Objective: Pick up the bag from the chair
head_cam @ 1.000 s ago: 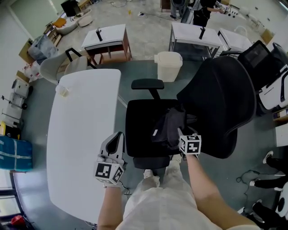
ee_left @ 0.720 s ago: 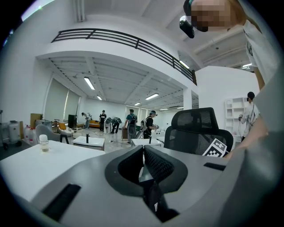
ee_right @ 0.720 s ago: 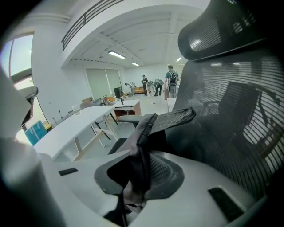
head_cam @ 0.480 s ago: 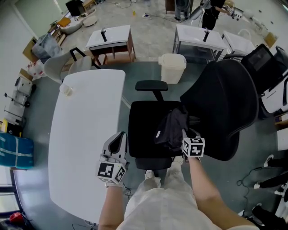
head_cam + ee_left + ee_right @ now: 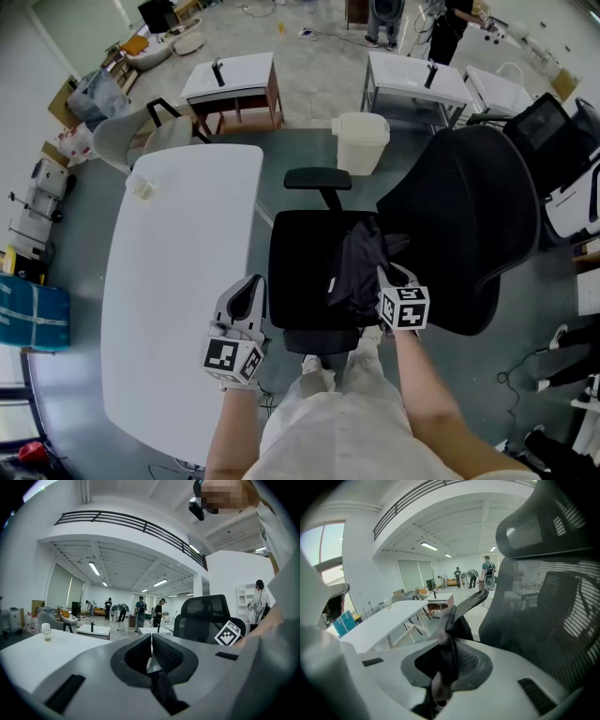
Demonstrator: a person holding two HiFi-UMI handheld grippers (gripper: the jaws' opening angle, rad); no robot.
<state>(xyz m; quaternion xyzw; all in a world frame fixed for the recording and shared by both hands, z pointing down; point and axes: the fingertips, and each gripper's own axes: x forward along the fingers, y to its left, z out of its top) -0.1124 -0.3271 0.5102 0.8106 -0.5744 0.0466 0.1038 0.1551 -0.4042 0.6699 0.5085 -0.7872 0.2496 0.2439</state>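
A black bag (image 5: pixel 356 265) lies crumpled on the seat of a black office chair (image 5: pixel 295 267), toward its right side. My right gripper (image 5: pixel 384 276) is at the bag's right edge, shut on the bag's strap (image 5: pixel 451 618). In the right gripper view the strap rises from between the jaws toward the dark bag body (image 5: pixel 464 626). My left gripper (image 5: pixel 248 289) hovers over the gap between the white table and the chair's left edge. It is shut (image 5: pixel 151 640) with nothing between its jaws.
A long white table (image 5: pixel 178 272) stands left of the chair, with a small cup (image 5: pixel 139 187) at its far end. The chair's mesh backrest (image 5: pixel 459 225) fills the right. A white bin (image 5: pixel 361 139) and smaller desks (image 5: pixel 230 77) stand beyond. My legs are just below the seat.
The bag has bunched up narrower and taller toward the right gripper, which stays closed on it. The left gripper has hardly moved.
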